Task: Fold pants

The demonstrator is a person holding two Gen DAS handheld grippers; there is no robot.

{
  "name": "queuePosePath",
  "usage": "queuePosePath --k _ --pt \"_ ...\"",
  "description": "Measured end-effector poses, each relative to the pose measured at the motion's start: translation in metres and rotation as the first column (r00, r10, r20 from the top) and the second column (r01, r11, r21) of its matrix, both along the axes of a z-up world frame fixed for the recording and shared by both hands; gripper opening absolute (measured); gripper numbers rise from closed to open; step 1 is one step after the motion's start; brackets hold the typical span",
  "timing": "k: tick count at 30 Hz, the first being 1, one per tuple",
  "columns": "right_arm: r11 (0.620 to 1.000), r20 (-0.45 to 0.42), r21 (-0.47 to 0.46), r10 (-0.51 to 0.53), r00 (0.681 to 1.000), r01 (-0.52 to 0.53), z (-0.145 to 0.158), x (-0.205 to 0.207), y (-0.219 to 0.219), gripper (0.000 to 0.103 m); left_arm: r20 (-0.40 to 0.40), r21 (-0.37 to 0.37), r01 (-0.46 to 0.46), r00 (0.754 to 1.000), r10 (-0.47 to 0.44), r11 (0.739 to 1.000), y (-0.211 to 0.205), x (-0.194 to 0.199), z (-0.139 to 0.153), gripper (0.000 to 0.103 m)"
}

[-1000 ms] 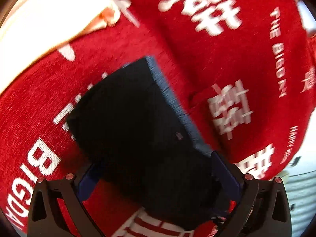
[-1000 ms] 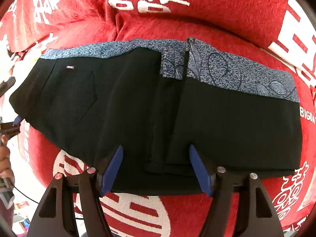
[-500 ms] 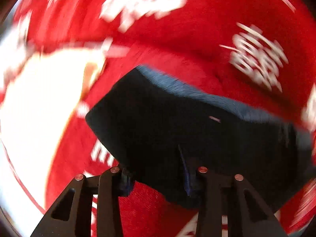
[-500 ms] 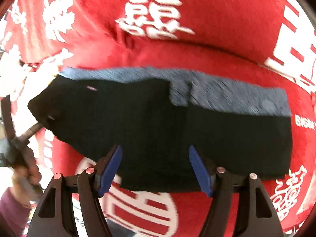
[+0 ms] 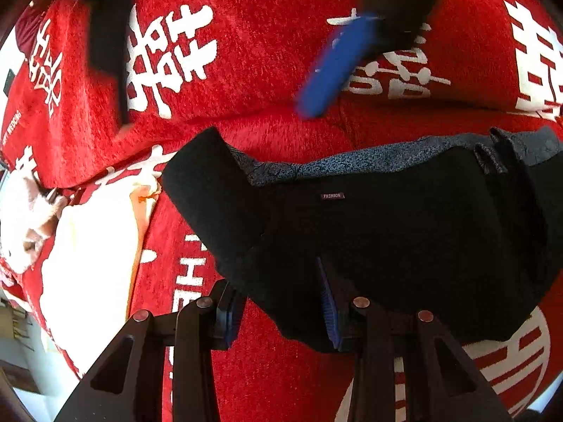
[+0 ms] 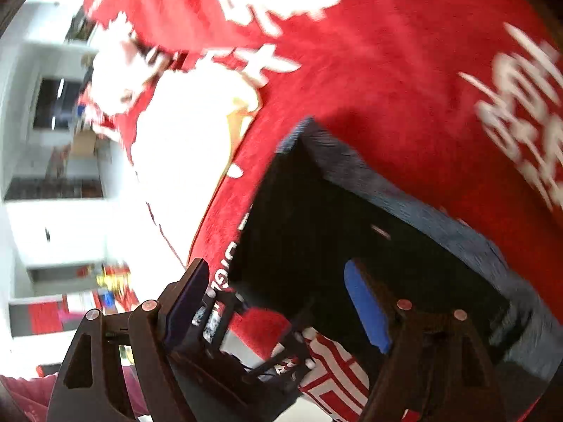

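Observation:
Black pants [image 5: 387, 232] with a blue patterned waistband lie folded on a red blanket [image 5: 267, 52] with white characters. My left gripper [image 5: 281, 302] has its jaws around the near left edge of the pants, which sag over the blue pads; the jaws stand partly closed. My right gripper [image 6: 278, 302] is open above the left end of the pants [image 6: 316, 225], and it shows blurred at the top of the left wrist view [image 5: 330, 66].
A white cloth [image 5: 88, 246] lies on the blanket left of the pants. A pale stuffed toy [image 5: 24, 218] sits at the far left. The left gripper's body [image 6: 246, 344] shows under my right gripper. Room shelving [image 6: 52, 190] stands beyond the blanket edge.
My left gripper narrowed around the pants' edge. My right gripper swung left from the middle of the pants toward their left end.

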State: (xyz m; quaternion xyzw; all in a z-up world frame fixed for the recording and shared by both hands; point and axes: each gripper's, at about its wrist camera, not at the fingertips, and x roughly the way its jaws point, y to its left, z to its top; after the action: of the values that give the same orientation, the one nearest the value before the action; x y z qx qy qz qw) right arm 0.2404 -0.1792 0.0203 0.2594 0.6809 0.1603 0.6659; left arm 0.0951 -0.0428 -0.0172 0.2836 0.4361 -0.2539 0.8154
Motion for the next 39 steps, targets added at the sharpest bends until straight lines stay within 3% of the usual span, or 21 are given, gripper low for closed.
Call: queuePosePath --k 3,8,9,10,11,15,19,24,29,33,36,39 --pt "0.995 -0.071 0.021 0.097 0.993 -0.096 -0.018 0.018 0.027 0.082 0.01 0.003 0.004 1.0 -0.004 1.0 0.0 -0.003 0.0 0.039" --pt "0.972 -0.18 -0.077 0.205 0.962 -0.222 -0.05 0.034 0.056 0.08 0.004 0.003 -0.012 1.0 0.012 1.0 0.0 -0.001 -0.001 0.039" --pt "0.966 -0.193 -0.102 0.214 0.958 -0.236 -0.054 0.034 0.056 0.056 0.001 0.009 -0.014 1.0 0.014 1.0 0.0 -0.001 -0.001 0.039" --pt "0.959 -0.2 -0.129 0.225 0.954 -0.253 -0.057 0.033 0.057 0.023 -0.017 0.015 -0.011 1.0 0.012 1.0 -0.002 -0.001 -0.002 0.039" --pt "0.963 -0.196 -0.118 0.217 0.956 -0.243 -0.056 0.031 0.054 0.018 -0.024 0.008 -0.009 1.0 0.009 1.0 -0.003 -0.001 -0.002 0.039" --pt "0.985 -0.122 -0.078 0.146 0.982 -0.156 -0.04 0.011 0.034 0.017 -0.007 -0.031 0.017 1.0 -0.018 0.999 -0.011 -0.014 0.015 0.039" --pt "0.999 -0.018 0.033 0.039 0.999 -0.038 -0.017 -0.027 -0.003 0.017 -0.011 -0.101 0.051 0.999 -0.052 0.994 -0.022 -0.028 0.041 0.039" --pt "0.971 0.08 0.188 -0.167 0.983 0.15 0.007 -0.086 -0.064 0.017 -0.014 -0.172 0.114 0.993 -0.118 0.978 -0.054 -0.055 0.08 0.04" --pt "0.933 0.186 0.245 -0.314 0.931 0.265 0.037 -0.159 -0.123 0.019 -0.022 -0.204 0.189 0.98 -0.198 0.96 -0.103 -0.092 0.104 0.04" --pt "0.887 0.229 0.27 -0.437 0.87 0.375 0.051 -0.225 -0.181 0.02 -0.014 -0.209 0.291 0.954 -0.3 0.934 -0.152 -0.133 0.114 0.04" --pt "0.849 0.232 0.276 -0.514 0.826 0.451 0.049 -0.275 -0.224 0.02 -0.021 -0.174 0.377 0.922 -0.386 0.91 -0.194 -0.169 0.106 0.04" --pt "0.801 0.199 0.279 -0.589 0.784 0.53 0.025 -0.317 -0.251 0.02 -0.053 -0.147 0.436 0.893 -0.447 0.888 -0.225 -0.2 0.087 0.039"
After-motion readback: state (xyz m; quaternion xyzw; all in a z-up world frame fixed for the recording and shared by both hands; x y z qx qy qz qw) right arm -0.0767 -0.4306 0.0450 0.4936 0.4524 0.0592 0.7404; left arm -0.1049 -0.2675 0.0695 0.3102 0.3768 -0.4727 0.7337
